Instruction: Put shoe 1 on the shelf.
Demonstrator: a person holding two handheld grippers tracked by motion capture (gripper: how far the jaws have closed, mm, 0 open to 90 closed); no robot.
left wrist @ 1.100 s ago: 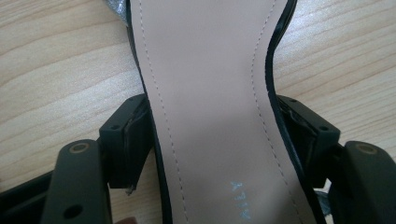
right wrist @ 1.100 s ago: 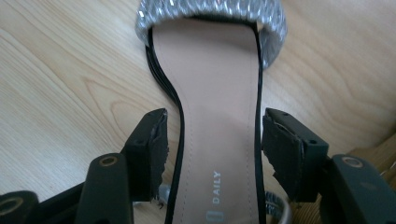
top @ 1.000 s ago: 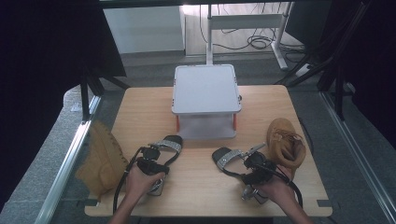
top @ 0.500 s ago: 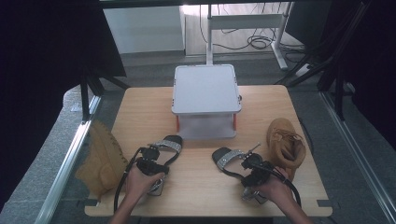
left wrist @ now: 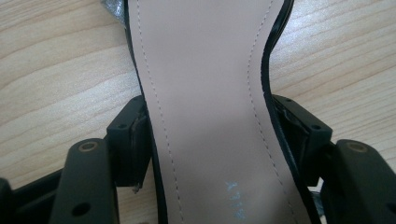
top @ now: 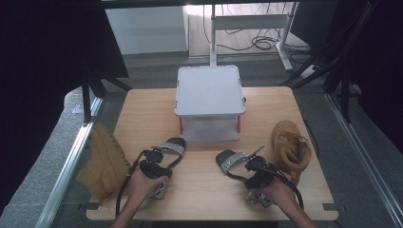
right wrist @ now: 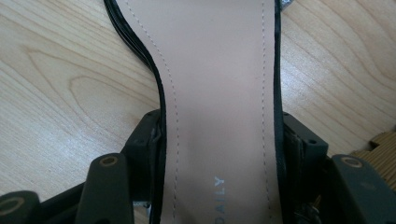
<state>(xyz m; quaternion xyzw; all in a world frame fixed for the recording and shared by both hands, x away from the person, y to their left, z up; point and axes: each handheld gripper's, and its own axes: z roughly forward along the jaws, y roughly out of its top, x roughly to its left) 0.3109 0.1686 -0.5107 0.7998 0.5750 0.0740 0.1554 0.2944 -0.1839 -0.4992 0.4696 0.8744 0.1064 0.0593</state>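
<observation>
Both claws have just been squeezed in a bit, each with a sandal between its jaws. The left claw [top: 162, 159] is now clamped across the left sandal [top: 173, 147] and the right claw [top: 249, 166] across the right sandal [top: 231, 161], with the pads pressed to the sole edges. Both sandals are laid flat on the near worktop [top: 142, 109], so a lift can probably be started.

Sandal [left wrist: 205, 93] toe — cut off above
</observation>
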